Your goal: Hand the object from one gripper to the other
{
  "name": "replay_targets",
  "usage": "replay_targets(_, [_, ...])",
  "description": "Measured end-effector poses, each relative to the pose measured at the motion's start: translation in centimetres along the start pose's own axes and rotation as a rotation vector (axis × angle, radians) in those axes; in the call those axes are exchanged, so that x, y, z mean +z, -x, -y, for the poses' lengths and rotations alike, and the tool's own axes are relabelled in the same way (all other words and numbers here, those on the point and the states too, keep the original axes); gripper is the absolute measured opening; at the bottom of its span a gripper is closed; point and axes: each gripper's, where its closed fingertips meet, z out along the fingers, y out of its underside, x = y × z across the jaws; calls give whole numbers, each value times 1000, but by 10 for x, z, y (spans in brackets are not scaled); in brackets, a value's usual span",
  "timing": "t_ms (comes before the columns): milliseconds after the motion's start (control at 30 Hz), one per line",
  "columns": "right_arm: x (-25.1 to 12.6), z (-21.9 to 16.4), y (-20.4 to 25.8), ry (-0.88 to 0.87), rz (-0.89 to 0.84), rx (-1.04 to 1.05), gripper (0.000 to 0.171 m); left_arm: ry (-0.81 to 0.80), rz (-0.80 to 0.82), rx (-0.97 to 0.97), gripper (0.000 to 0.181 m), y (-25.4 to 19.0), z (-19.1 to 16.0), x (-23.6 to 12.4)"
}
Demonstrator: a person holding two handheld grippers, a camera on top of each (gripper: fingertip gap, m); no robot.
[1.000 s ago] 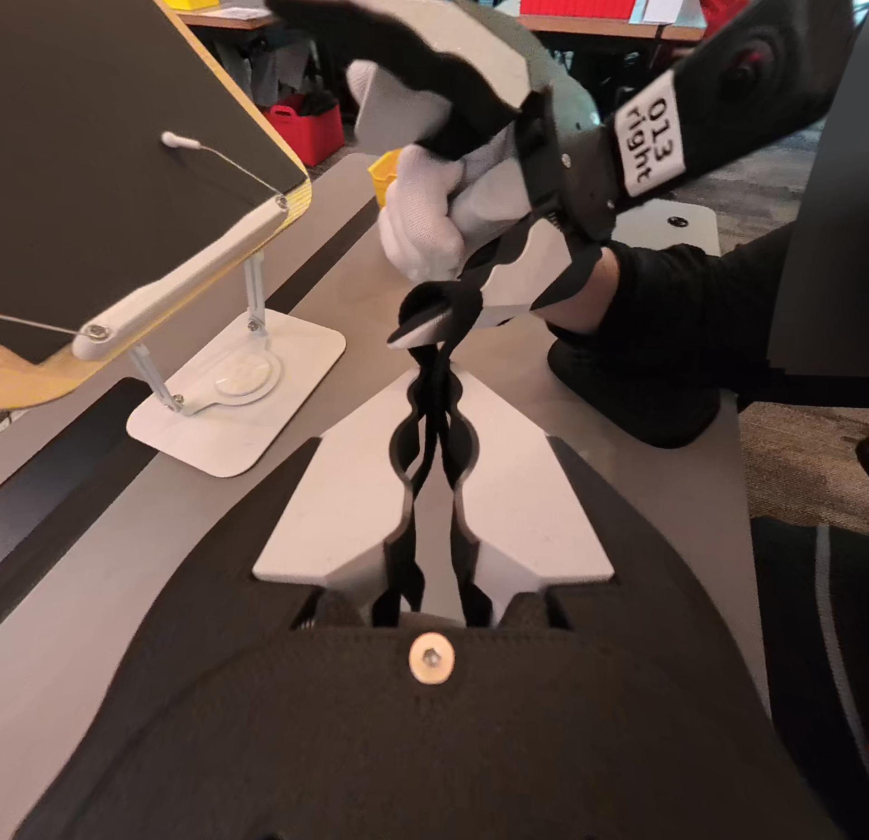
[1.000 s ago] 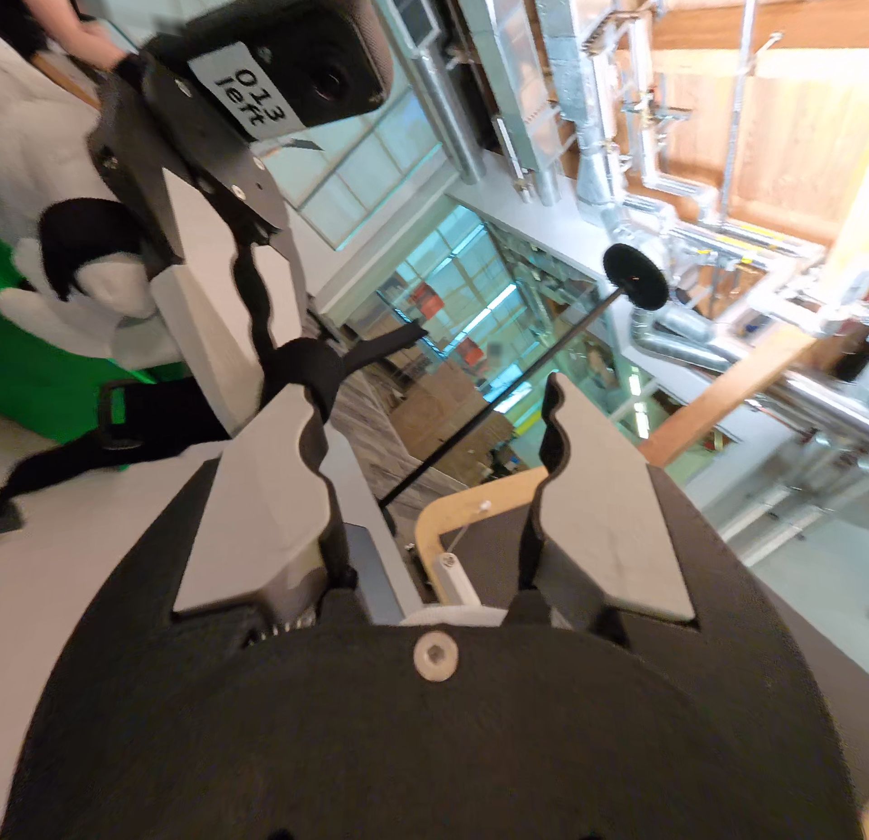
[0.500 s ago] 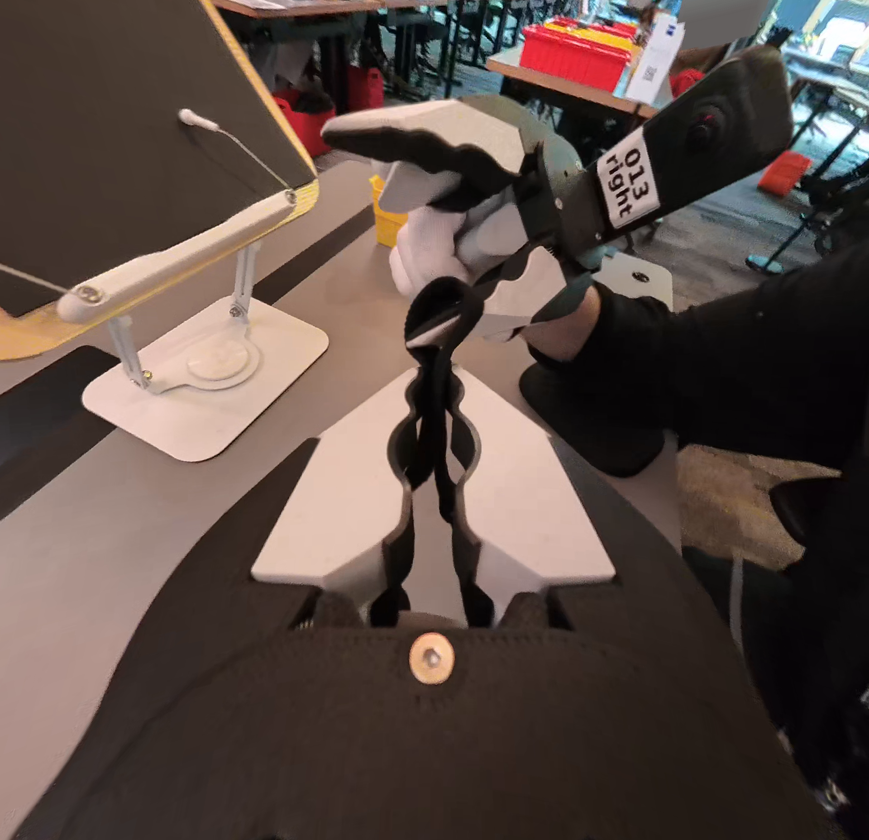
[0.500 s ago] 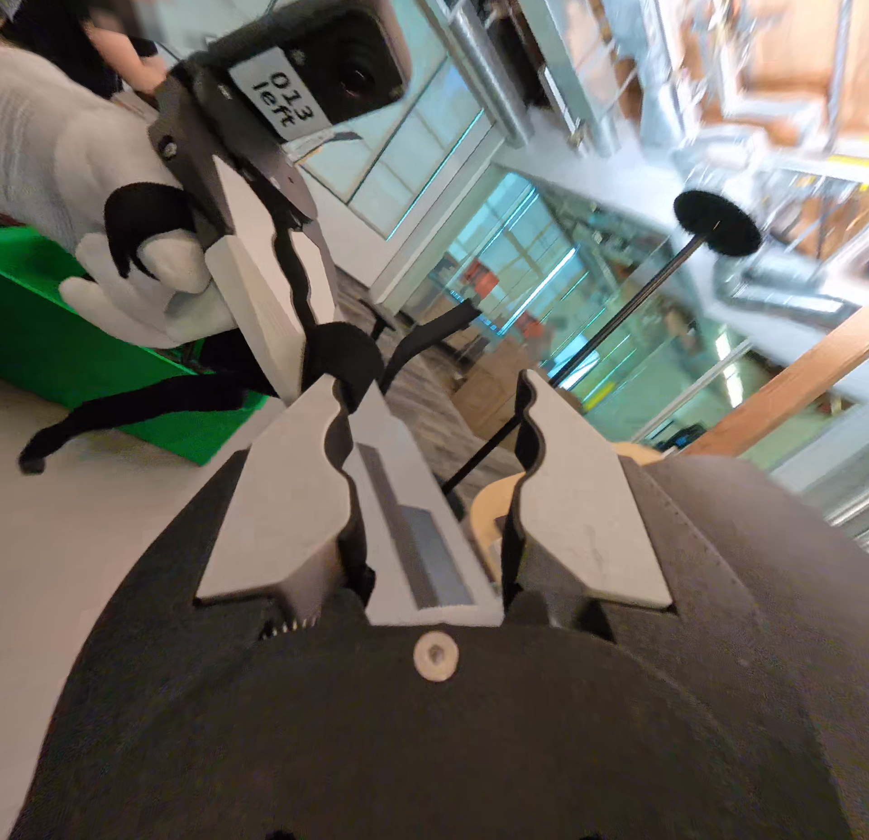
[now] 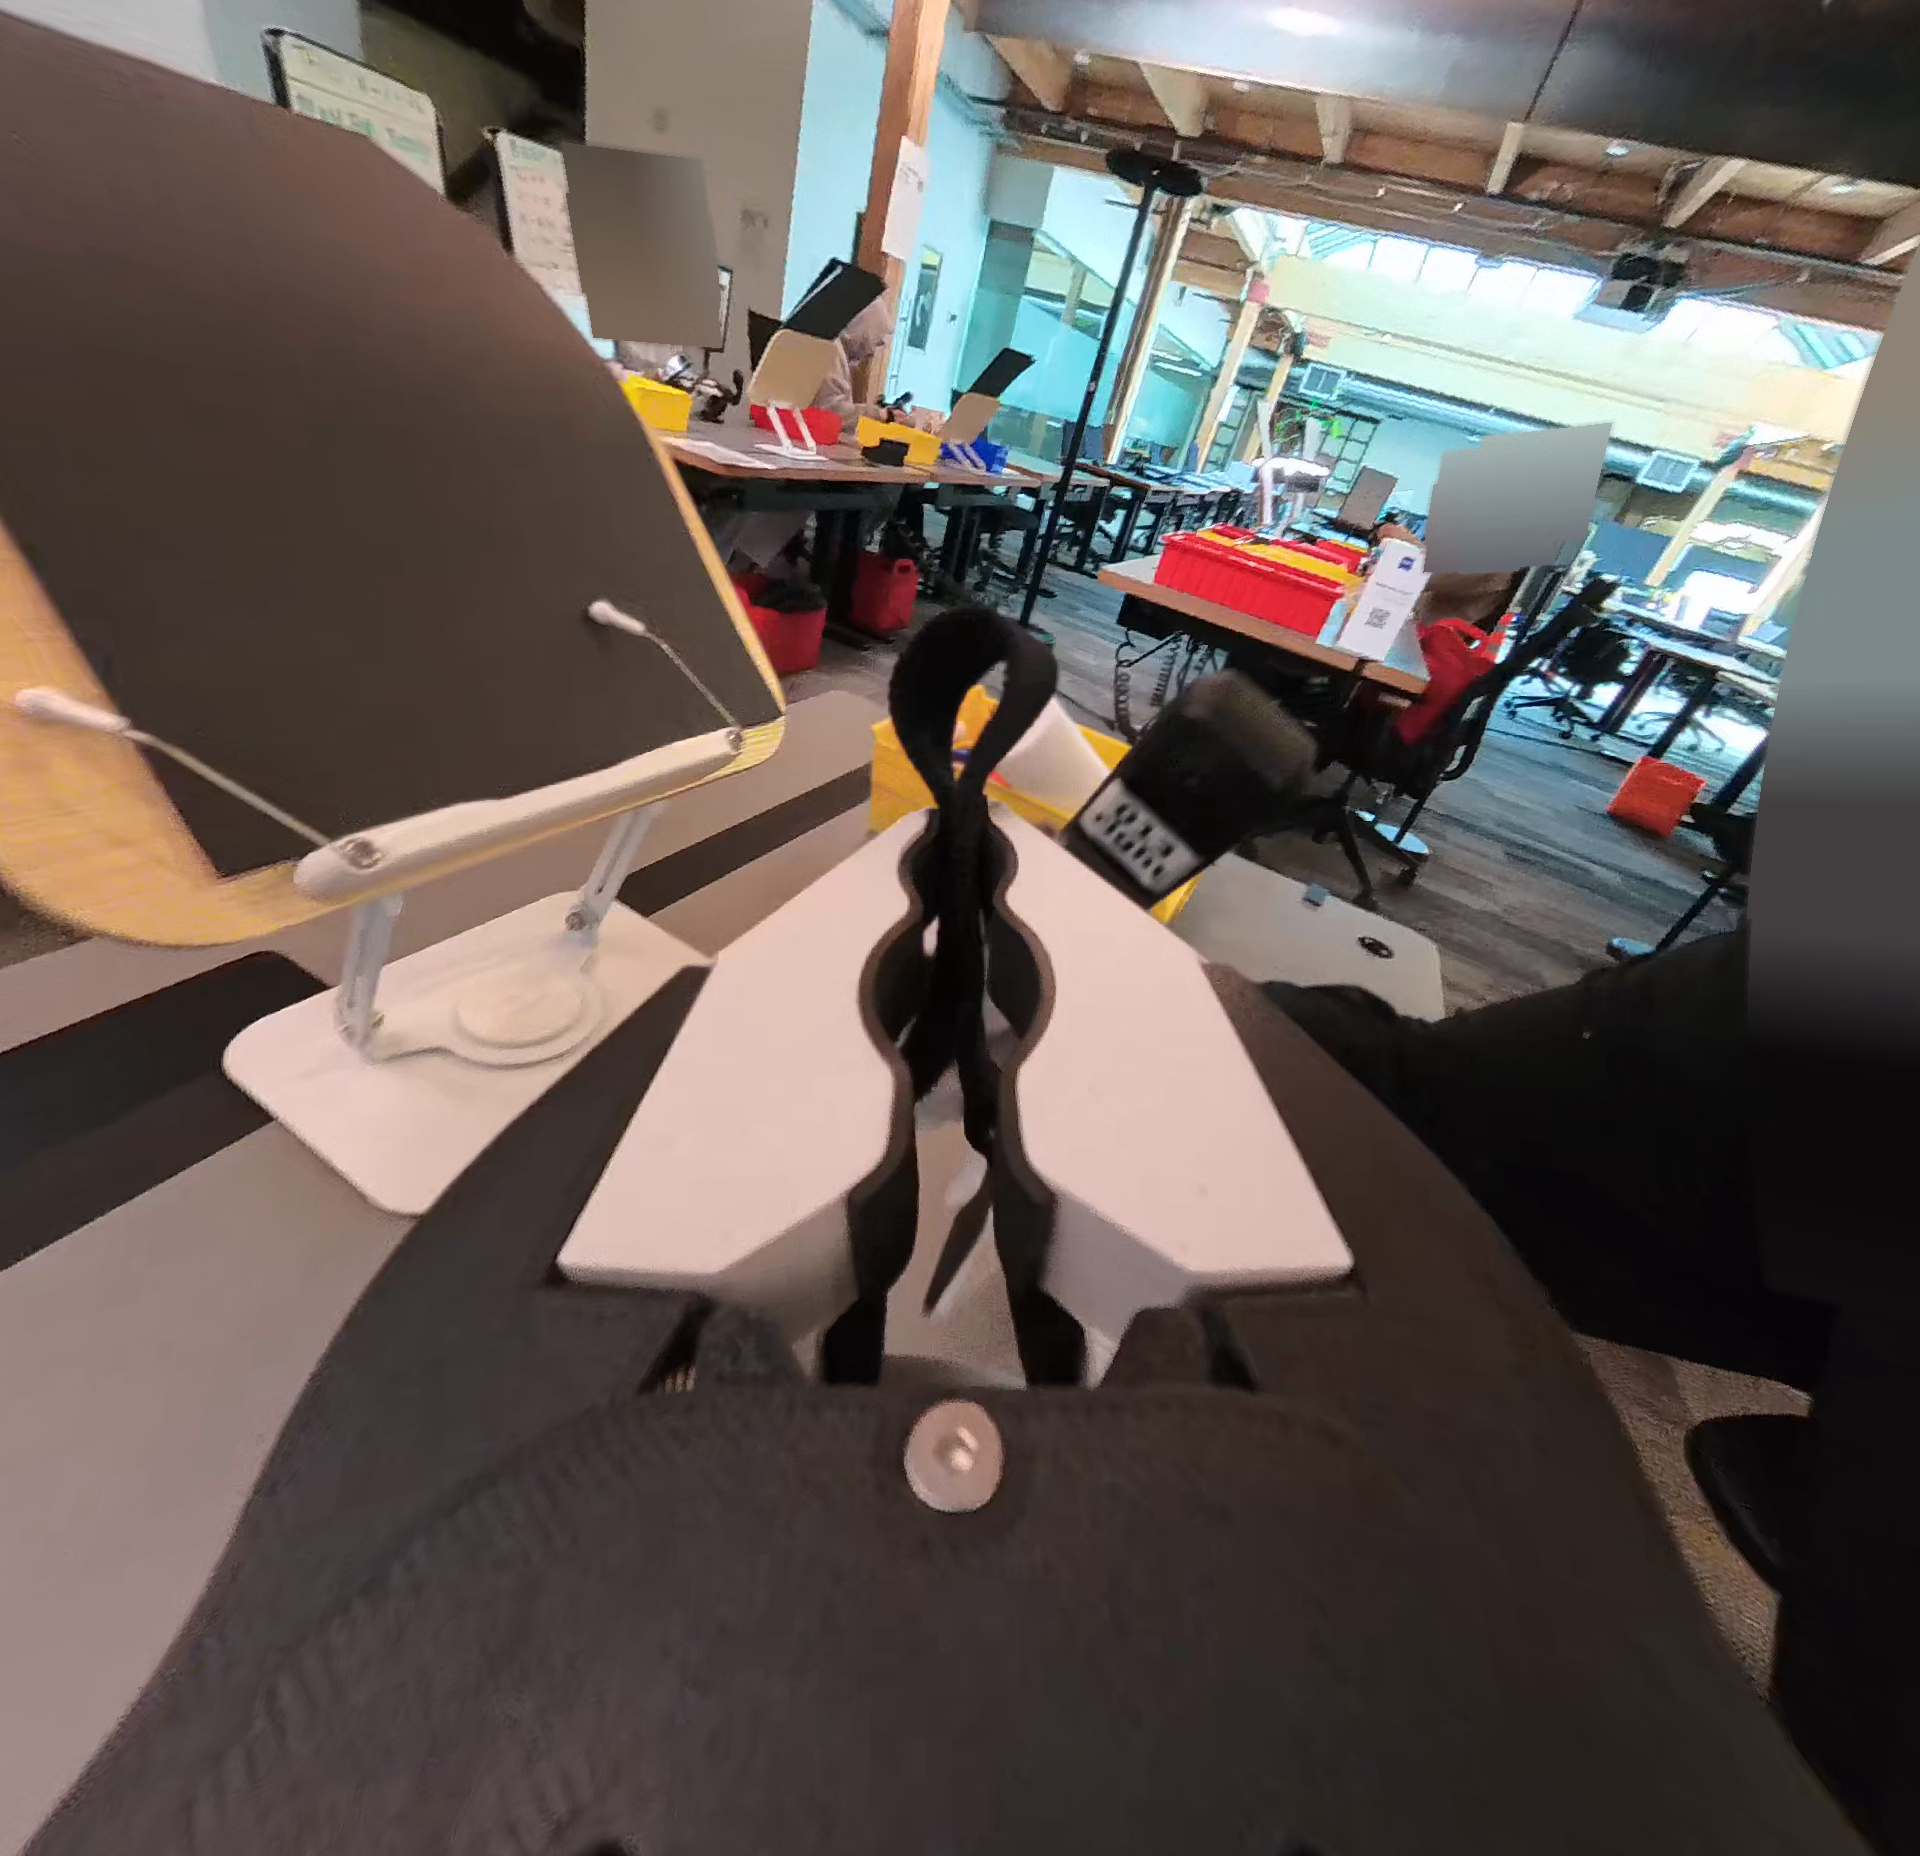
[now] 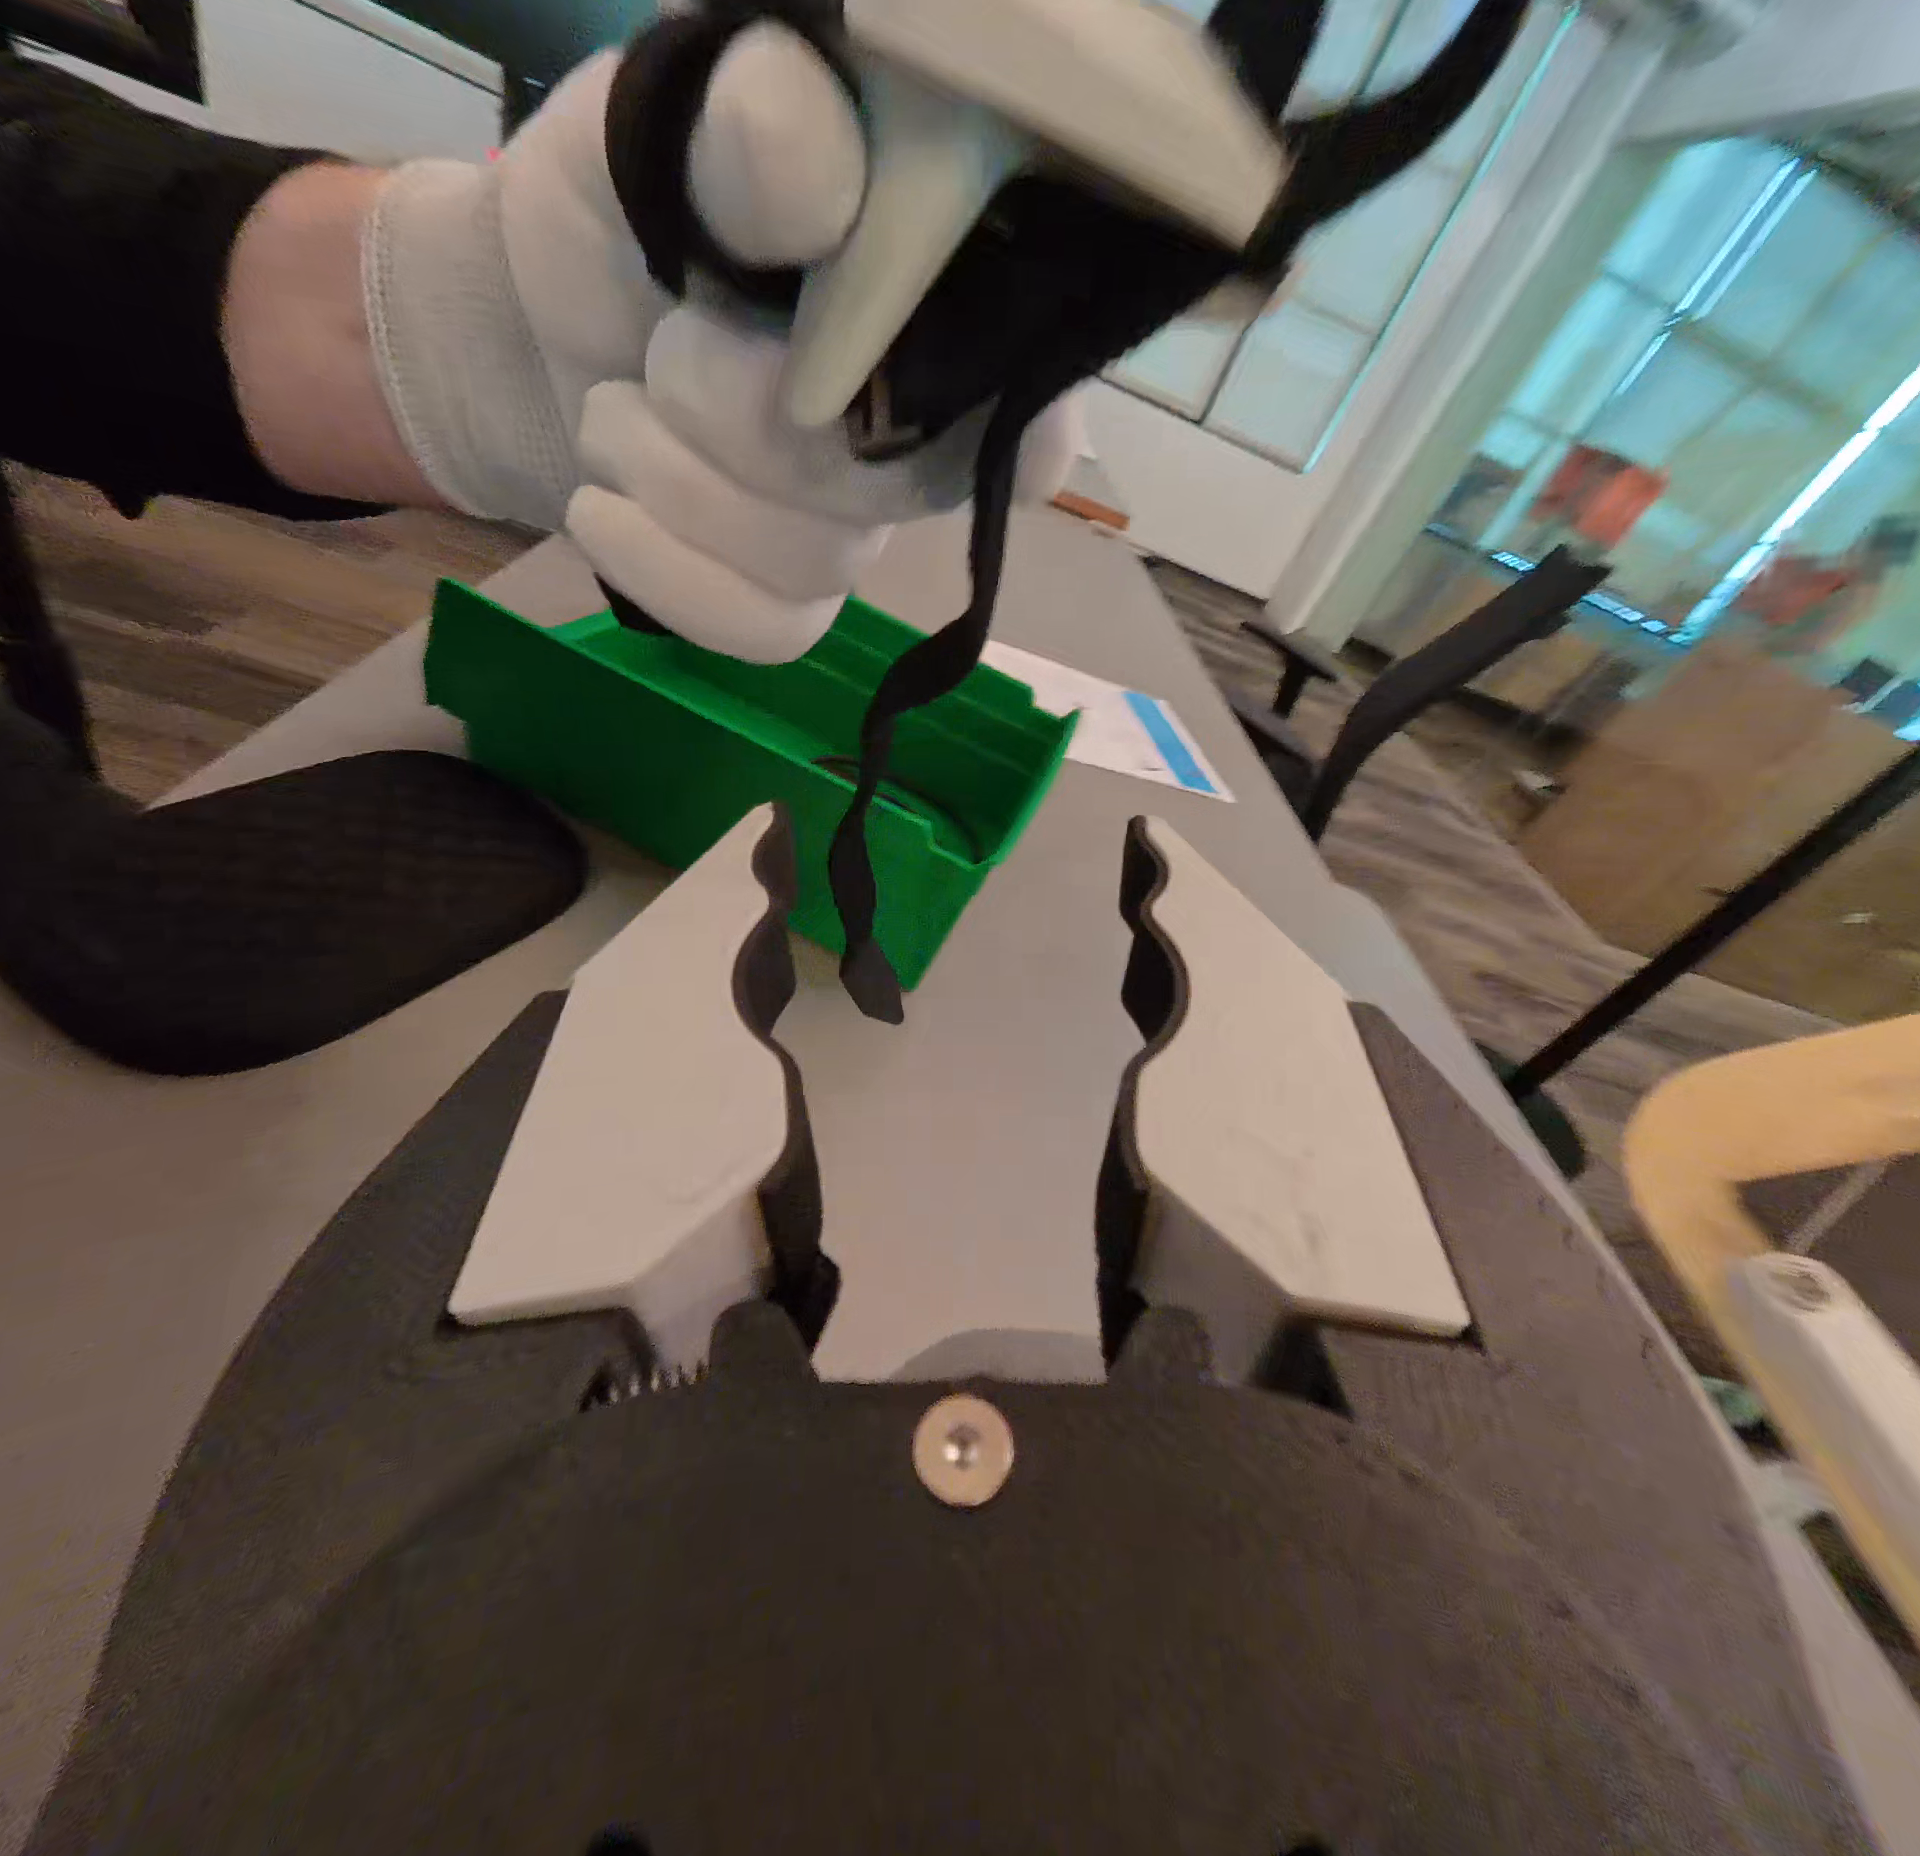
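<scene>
One green bin [image 6: 665,757], contents unclear

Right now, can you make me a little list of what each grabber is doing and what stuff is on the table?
left gripper: shut on the black strap, loop sticking up past the fingertips
right gripper: open, empty
strap tail: dangles in front of the right gripper
green bin: on the grey table, under the gloved hand
stand: white base, beside the left gripper

2 claws [image 5: 956,861] [image 6: 951,840], 1 black strap [image 5: 961,767], 1 green bin [image 6: 665,746], 1 tilted stand [image 5: 343,601].
</scene>
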Motion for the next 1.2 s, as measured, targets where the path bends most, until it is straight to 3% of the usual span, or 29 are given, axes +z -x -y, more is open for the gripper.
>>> replay_targets(367, [31, -37, 60, 88, 222, 31, 53, -124, 27, 15, 2, -11, 35, 23])
replay_targets(500, [35, -40, 51, 64, 173, 78, 0, -140, 40, 19, 2, -11, 41, 27])
replay_targets(700, [19, -15, 63, -24, 295, 101, 0, -133, 112, 72, 1, 2, 46, 22])
replay_targets(833, [-7, 16, 62, -140, 402, 183, 0, -92, 223, 224, 2, 21, 43, 10])
replay_targets(1000, [-32, 53, 55, -273, 447, 242, 0, 10, 299, 358, 2, 38, 19, 1])
replay_targets(1200, [-46, 76, 39, -412, 427, 325, 0, 139, 259, 393, 2, 36, -20, 6])
